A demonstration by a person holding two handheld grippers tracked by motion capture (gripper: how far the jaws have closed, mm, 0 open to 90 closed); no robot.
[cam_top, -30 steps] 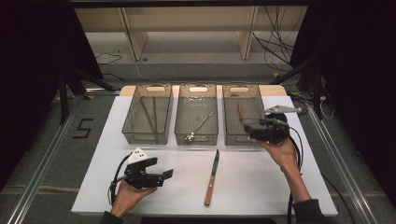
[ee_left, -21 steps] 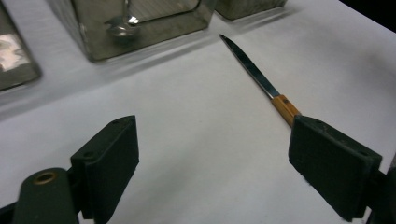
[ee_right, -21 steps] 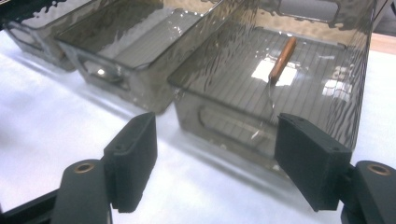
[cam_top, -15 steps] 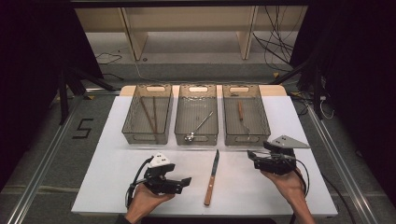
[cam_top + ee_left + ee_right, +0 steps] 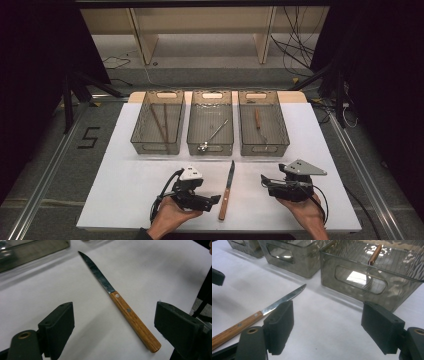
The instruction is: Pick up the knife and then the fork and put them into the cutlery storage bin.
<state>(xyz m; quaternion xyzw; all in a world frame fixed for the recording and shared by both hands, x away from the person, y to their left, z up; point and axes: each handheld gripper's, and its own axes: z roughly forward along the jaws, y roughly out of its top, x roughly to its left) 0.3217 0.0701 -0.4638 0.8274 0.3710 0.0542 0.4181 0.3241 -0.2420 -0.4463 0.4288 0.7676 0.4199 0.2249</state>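
A knife (image 5: 227,189) with a wooden handle and a dark blade lies on the white table top, blade pointing toward the bins. My left gripper (image 5: 216,199) sits low just left of the handle and is open. In the left gripper view the handle (image 5: 135,322) lies in the gap of my left gripper (image 5: 116,325), and neither pad touches it. My right gripper (image 5: 264,182) rests right of the knife, open and holding nothing; its jaws have just been opening. The right gripper view looks past my right gripper (image 5: 330,325), with the knife (image 5: 259,313) to the left.
Three clear bins stand in a row behind the knife. The left bin (image 5: 136,135) holds brown sticks, the middle bin (image 5: 210,148) a metal utensil, the right bin (image 5: 285,135) a wooden-handled piece (image 5: 375,254). The white top (image 5: 125,185) ends just behind both hands.
My left gripper has slid right, up to the knife handle. My right gripper has come back from the right bin and dropped to the table at the knife's right.
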